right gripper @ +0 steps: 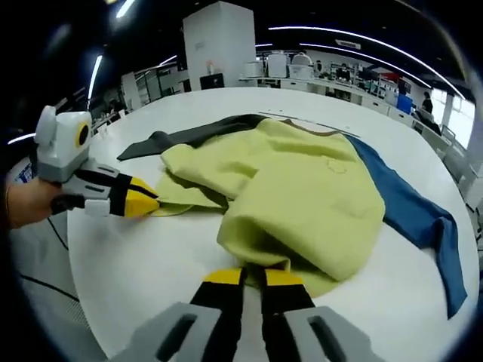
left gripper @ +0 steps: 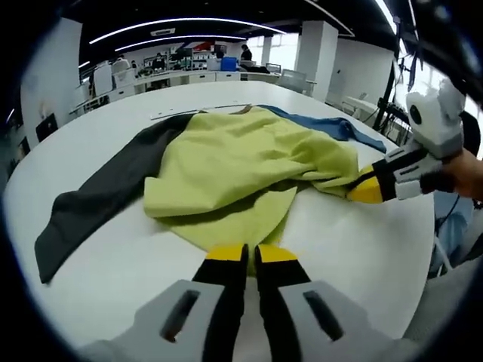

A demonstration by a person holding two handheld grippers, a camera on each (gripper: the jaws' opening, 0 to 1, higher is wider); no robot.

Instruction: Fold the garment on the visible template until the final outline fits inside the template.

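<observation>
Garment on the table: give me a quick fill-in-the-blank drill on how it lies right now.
1. The garment's body is ____ in colour.
2. One sleeve is dark grey; the other sleeve is ____.
3. The left gripper and the right gripper both sit at the garment's ____.
4. The garment lies on a ____ table.

Missing words: yellow-green; blue; edge; white

Open-plan lab or workshop hall. Long strip lights curve across a dark ceiling. White pillars. Benches along the far wall, loaded with equipment and a blue bin. Big white worktop up front. Windows at one side.
</observation>
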